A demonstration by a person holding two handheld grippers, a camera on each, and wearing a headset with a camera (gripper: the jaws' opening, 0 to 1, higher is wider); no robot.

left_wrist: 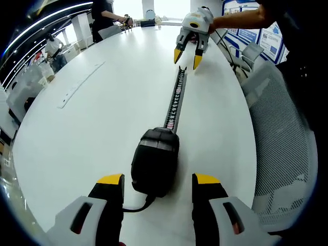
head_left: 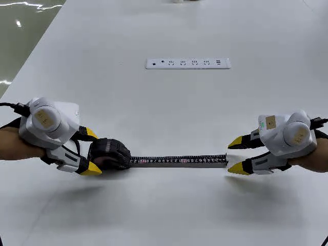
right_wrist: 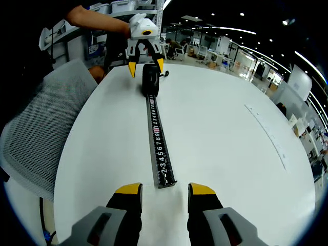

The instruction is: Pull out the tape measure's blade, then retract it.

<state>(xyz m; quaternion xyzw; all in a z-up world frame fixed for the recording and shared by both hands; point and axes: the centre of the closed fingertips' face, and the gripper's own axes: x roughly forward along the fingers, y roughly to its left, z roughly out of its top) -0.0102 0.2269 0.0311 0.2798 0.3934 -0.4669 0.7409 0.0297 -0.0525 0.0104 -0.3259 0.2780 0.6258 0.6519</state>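
On the white workbench (head_left: 164, 215), the tape measure's black case (head_left: 108, 154) lies on its side, and everything here is placed from it. The left gripper (head_left: 93, 151) sits right at the case, one yellow-tipped jaw on each side. Its jaws are wide open, and its own view shows a gap of bare table between each jaw and the case, so it holds nothing. It seems placed to steady the case or catch it if it slides.

The dark, numbered blade (head_left: 179, 160) runs flat along the table from the case in a straight line. At the blade's far end from the case, the end hook (right_wrist: 165, 183) lies just in front of the right gripper (head_left: 236, 155). Those jaws are open too, bracketing the line of the blade without touching it, probably ready to take the tip.

A white power strip (head_left: 187, 63) lies well beyond the case, farther from the person.

The pull-out looks done, and the retraction not yet begun.
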